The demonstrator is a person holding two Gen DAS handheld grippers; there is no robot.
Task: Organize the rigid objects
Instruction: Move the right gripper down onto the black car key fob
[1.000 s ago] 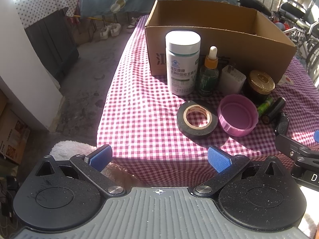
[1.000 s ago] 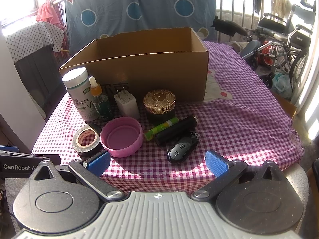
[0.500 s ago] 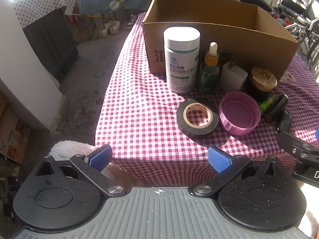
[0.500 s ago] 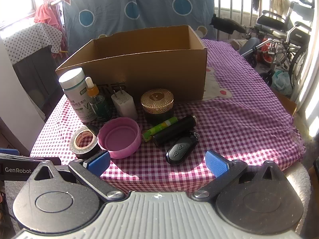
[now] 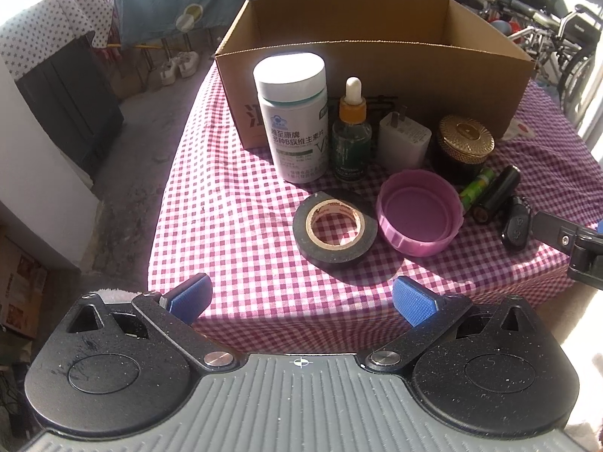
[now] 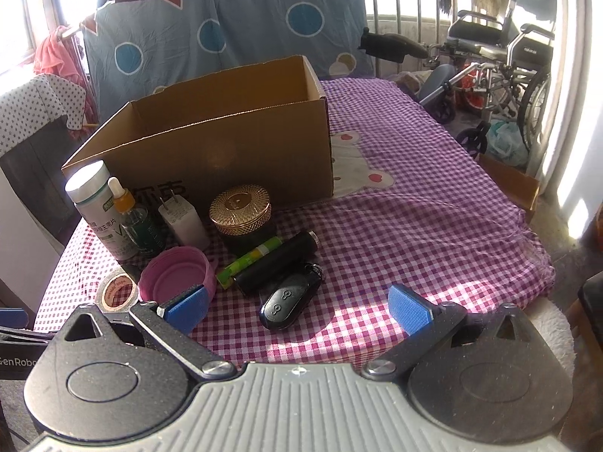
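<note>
- The left gripper (image 5: 301,303) has its blue pads spread wide and empty, hovering off the near table edge; the black tape roll (image 5: 334,230) lies flat at 12 o'clock from it.
- The right gripper (image 6: 297,307) is likewise spread and empty, with the black key fob (image 6: 288,301) just beyond it at 12 o'clock.
- Going outward, a pink lid (image 5: 419,213) sits at 1 o'clock, with a green tube (image 6: 248,260) and a dark cylinder (image 6: 277,263) beside it.
- Behind them stand a white vitamin bottle (image 5: 294,120), dropper bottle (image 5: 351,132), white charger plug (image 5: 403,143) and gold-lidded jar (image 5: 465,147), all in front of the open cardboard box (image 5: 377,71) at 12 o'clock.
- Handling, I judge: the tape roll is light and stiff, best pinched across its rim; the dropper bottle looks like glass, so grip its body gently; the fob is smooth and may slip.
- Compared with a second ago, both grippers have come nearer the table, jaws unchanged; every object sits where it was.
</note>
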